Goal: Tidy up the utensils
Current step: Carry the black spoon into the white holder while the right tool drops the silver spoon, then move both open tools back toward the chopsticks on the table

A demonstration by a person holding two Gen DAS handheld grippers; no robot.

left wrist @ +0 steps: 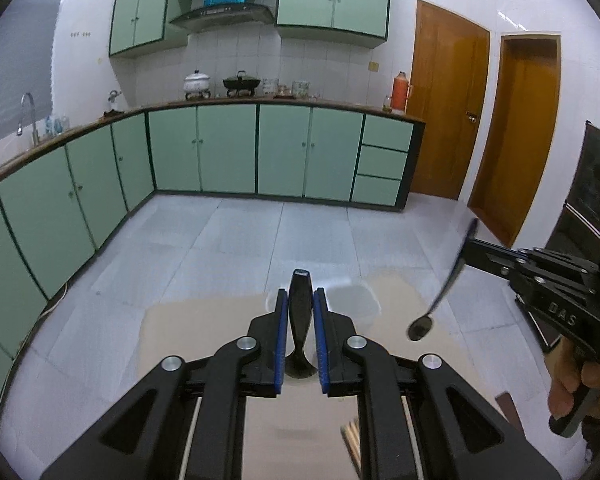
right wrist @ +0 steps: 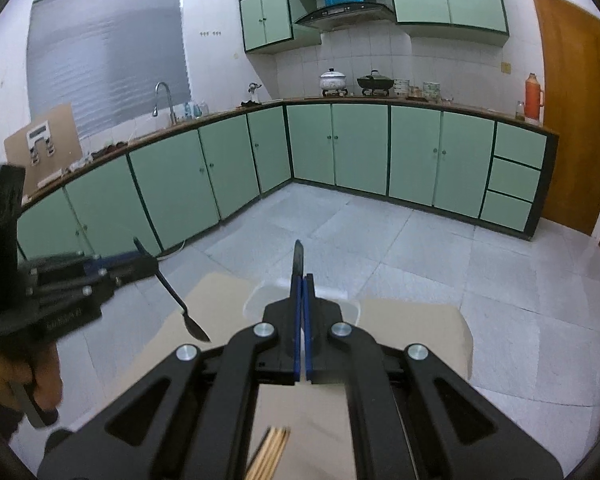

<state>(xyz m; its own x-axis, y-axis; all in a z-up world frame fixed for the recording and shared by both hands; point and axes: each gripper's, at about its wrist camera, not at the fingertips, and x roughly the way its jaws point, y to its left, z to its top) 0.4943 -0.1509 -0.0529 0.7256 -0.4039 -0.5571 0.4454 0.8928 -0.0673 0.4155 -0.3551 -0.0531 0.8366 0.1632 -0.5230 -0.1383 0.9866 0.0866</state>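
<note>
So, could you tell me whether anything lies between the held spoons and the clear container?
Nothing visible does. The left spoon and right spoon hang above the table, the clear container lies just ahead, and the chopsticks lie nearer, off the path.

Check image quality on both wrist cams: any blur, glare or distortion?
Left wrist view: strong fisheye bowing of the cabinets, dark vignette corners, right gripper and its spoon motion-smeared, glare on the door. Right wrist view: same bowing, left gripper smeared, chopsticks blurred at the bottom edge, spoon between the pads sharp.
</note>
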